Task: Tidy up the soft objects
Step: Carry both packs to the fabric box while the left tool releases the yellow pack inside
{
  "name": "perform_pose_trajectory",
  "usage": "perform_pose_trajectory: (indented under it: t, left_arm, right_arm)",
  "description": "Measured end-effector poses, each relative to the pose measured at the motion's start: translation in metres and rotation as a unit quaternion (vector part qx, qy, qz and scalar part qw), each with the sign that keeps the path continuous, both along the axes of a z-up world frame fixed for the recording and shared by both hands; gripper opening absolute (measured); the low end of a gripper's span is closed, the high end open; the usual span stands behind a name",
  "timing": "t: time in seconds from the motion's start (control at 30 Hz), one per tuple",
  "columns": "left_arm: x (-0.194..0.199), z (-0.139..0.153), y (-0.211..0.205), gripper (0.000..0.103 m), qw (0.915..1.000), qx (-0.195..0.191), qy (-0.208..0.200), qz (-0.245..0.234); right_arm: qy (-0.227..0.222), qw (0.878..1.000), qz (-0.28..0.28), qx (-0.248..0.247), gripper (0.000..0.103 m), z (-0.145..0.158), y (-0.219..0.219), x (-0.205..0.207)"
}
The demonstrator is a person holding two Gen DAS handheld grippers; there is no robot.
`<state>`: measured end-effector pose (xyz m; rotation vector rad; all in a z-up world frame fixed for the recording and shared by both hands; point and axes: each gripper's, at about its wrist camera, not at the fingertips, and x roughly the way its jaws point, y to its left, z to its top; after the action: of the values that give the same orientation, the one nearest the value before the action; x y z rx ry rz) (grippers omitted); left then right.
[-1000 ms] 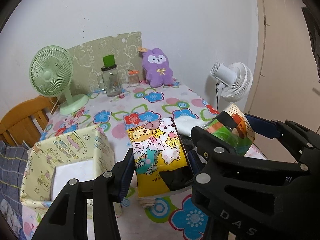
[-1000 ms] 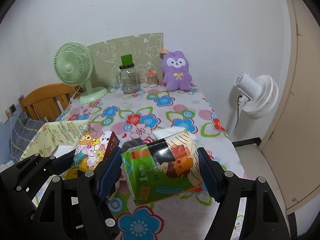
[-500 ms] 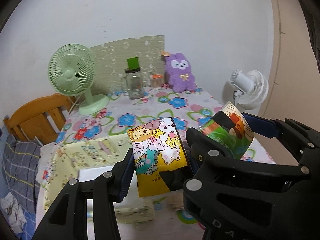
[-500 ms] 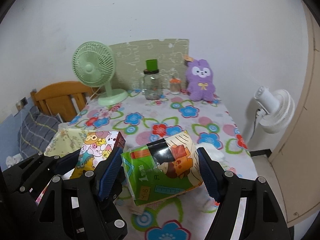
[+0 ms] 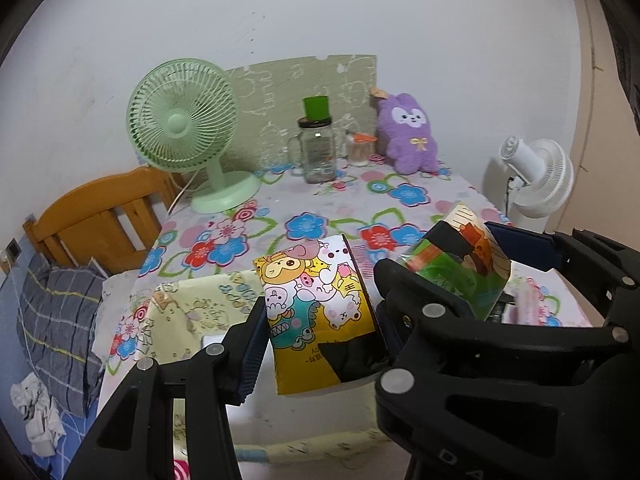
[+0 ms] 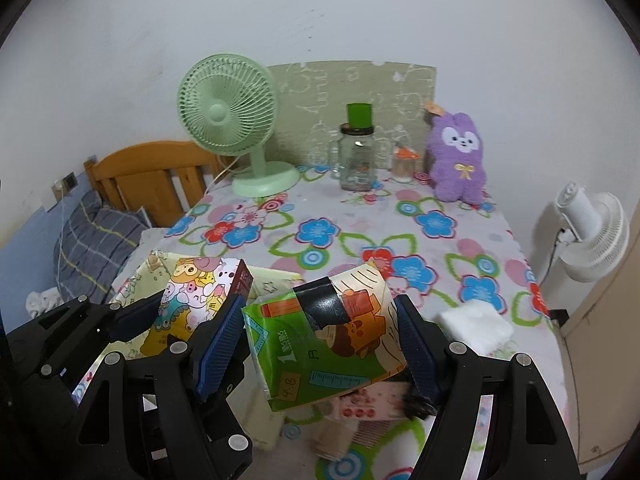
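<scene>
We see our left gripper (image 5: 320,328) clamped on the cartoon tissue pack (image 5: 316,312), held above the yellow box (image 5: 188,312). Just right of that box, our right gripper (image 6: 322,340) is clamped on the green tissue pack (image 6: 324,340).

Bare tablecloth (image 6: 352,216) before fan (image 6: 228,108), jar (image 6: 357,156)

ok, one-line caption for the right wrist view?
Right gripper clamps a green tissue pack above the floral table, beside the left gripper's cartoon pack.

Green desk fan (image 5: 182,128), glass jar (image 5: 317,148), white fan (image 5: 534,176) beyond table.
</scene>
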<state>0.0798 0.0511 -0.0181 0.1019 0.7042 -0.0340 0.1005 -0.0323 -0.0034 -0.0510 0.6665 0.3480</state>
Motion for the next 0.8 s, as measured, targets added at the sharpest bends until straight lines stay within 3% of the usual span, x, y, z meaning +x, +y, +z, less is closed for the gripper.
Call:
perform_pose_trajectory:
  t: [0.43,0.5,0.67,0.8]
  left_arm:
    - [0.018,-0.024,0.042,0.061,0.9983,-0.007,0.029,0.049]
    - [0.019,-0.028,0.047,0.064,0.9978,-0.007,0.036,0.056]
    - [0.021,-0.037,0.054,0.085,0.9969,-0.004,0.042,0.066]
    - [0.021,-0.040,0.056,0.088,0.9971,-0.003,0.044,0.063]
  right_arm:
    - [0.025,0.999,0.047,0.005,0.077,-0.022,0.040,0.023]
    - [0.030,0.998,0.054,0.004,0.077,-0.026,0.046,0.025]
    - [0.030,0.998,0.058,0.000,0.078,-0.032,0.054,0.030]
    - [0.024,0.998,0.060,-0.008,0.079,-0.034,0.060,0.035]
